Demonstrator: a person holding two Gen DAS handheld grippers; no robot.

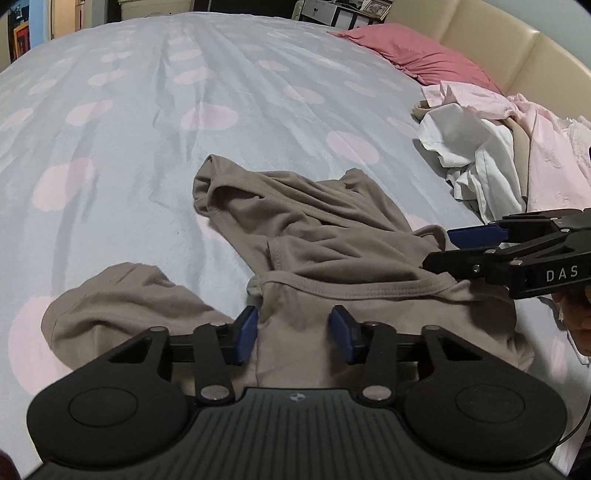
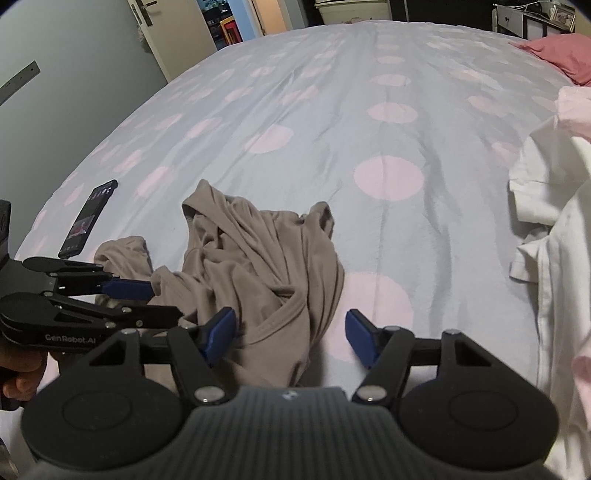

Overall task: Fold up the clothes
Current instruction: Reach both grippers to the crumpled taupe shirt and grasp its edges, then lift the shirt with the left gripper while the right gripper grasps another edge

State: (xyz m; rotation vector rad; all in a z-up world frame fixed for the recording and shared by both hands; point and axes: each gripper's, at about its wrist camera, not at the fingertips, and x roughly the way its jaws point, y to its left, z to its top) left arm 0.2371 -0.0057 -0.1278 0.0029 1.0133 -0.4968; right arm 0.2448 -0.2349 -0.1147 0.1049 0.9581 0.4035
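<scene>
While both tongs gape, soft taupe shirt lies crumpled

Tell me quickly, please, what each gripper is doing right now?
Left gripper: open, over the taupe shirt, holding nothing.
Right gripper: open, holding nothing.

a wide bed fills the room, spread with a pale blue sheet dotted with big pink circles. a dusty pink pillow lies against a cream padded headboard. behind the far edge stands dark furniture with picture frames. a grey wall runs along one side, next to a door with a metal handle and a lit doorway. the light is dim.
</scene>
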